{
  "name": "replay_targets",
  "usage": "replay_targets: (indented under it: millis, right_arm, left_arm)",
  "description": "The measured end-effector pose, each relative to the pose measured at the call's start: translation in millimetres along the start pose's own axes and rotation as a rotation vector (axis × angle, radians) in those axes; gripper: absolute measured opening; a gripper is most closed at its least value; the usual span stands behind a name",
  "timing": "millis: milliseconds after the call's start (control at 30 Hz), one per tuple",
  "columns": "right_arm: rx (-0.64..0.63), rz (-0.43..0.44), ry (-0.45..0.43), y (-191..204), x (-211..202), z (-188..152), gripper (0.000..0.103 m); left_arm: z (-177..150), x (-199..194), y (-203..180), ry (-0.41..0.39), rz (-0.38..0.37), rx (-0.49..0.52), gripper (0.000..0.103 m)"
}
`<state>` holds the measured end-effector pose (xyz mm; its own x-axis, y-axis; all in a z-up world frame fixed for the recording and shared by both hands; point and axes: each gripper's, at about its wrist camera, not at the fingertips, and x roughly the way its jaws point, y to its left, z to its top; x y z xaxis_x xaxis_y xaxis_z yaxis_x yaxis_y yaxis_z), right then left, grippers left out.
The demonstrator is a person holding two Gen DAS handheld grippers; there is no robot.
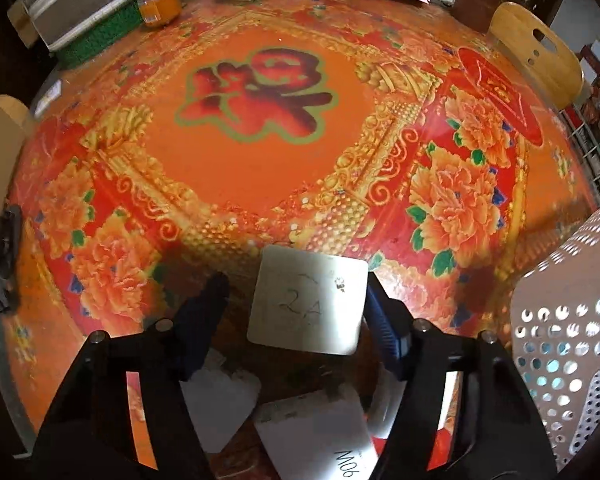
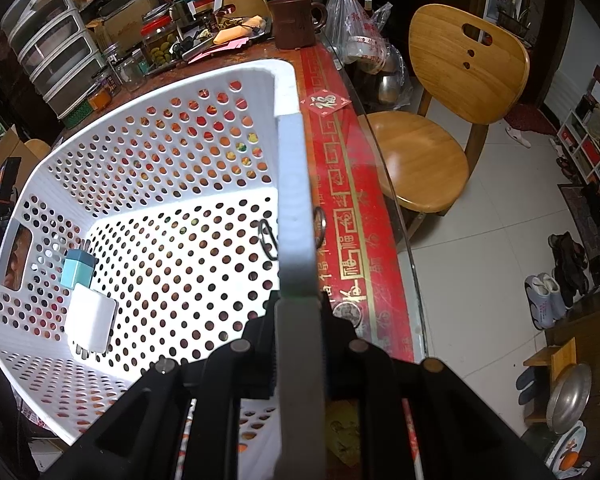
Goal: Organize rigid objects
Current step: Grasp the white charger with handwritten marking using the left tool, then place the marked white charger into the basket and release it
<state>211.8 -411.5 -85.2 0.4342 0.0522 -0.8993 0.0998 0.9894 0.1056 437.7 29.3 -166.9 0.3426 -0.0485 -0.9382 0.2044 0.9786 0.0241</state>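
My left gripper point(image 1: 296, 296) is open around a white square charger block marked "2A" point(image 1: 308, 300); its right finger touches the block's edge and its left finger stands apart. More white blocks point(image 1: 320, 436) lie under the gripper. My right gripper point(image 2: 298, 312) is shut on the rim point(image 2: 296, 208) of a white perforated basket point(image 2: 148, 184). Inside the basket lie a white charger point(image 2: 90, 320) and a light blue block point(image 2: 76, 272). The basket's wall also shows at the right of the left wrist view point(image 1: 568, 344).
The round table carries a red and orange patterned cloth point(image 1: 260, 152). Jars point(image 1: 160, 4), a drawer unit point(image 2: 52, 52) and clutter crowd its far edge. A wooden chair point(image 2: 440, 120) stands beside the table. A metal ring point(image 2: 268, 238) hangs on the basket wall.
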Motion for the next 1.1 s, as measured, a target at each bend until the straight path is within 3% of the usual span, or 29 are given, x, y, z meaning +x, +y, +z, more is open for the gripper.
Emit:
replay_targets:
  millis: [167,433,667,833,1100]
  right_arm:
    - [-0.001,0.001,0.000,-0.5,-0.3,0.9,0.014]
    - [-0.001,0.006,-0.003,-0.5,-0.9,1.6,0.014]
    - [-0.003,0.010,-0.006,-0.1,-1.3,1.8,0.014]
    - [-0.003,0.011,-0.006,-0.1,-1.3,1.8,0.014]
    - [-0.003,0.016,-0.007,0.3,-1.6,1.8,0.014]
  left_arm:
    - [-1.6,-31.4,-0.9,-0.099,0.023,-0.004,0.064]
    - [-18.7,-139.7,-16.6,-0.363,0.114,0.015,0.065]
    - [-40.6,-229.9,-49.1,-0.531,0.071,0.083,0.065]
    - [-46.5,-259.2,-100.7,-0.530,0.009,0.186,0.065]
    - [-45.9,-227.1,-201.5,-0.394,-0.087,0.340,0.065]
